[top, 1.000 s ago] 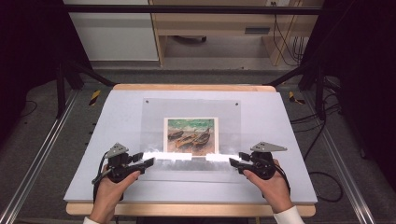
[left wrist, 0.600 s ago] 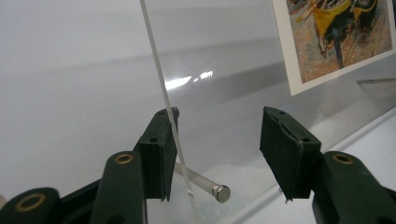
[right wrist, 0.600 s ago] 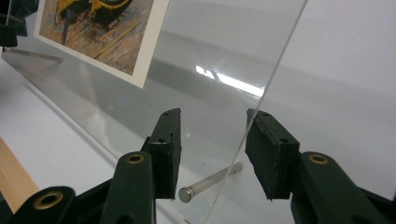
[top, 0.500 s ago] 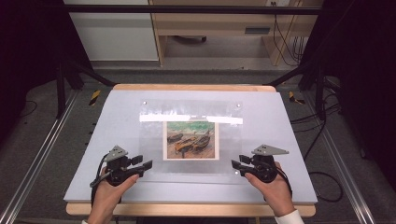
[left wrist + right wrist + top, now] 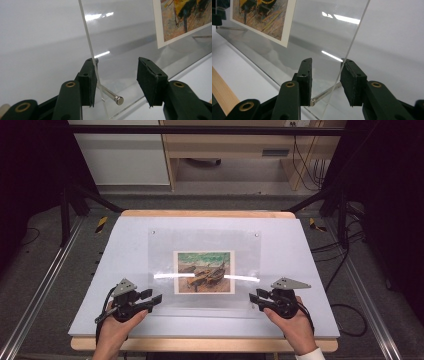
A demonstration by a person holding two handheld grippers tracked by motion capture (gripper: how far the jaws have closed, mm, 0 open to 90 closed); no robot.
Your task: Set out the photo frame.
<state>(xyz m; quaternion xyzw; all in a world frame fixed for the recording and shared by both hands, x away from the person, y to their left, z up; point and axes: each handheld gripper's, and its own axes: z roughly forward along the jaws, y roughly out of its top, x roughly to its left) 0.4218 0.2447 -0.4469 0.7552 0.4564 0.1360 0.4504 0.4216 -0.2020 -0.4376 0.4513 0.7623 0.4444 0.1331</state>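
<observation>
Both hand-held grippers, left [image 5: 156,298] and right [image 5: 252,300], have been closing, jaws still spread astride the stiff, slippery clear acrylic picture frame's [image 5: 204,270] lower corners, the best grip points.

Glossy clear acrylic sheet [image 5: 205,270], shiny metal pin [image 5: 110,94], matt tabletop [image 5: 310,270]

Clear acrylic frame [image 5: 205,270], boat picture [image 5: 204,272], lying flat

The print [image 5: 185,20] is running off the top and right edges of the left gripper view, and off the top and left edges of the right gripper view [image 5: 259,17]. In the high view its painted subject is staying too small to read (boats, perhaps). The table [image 5: 200,344] is hiding both forearms below its near edge.
</observation>
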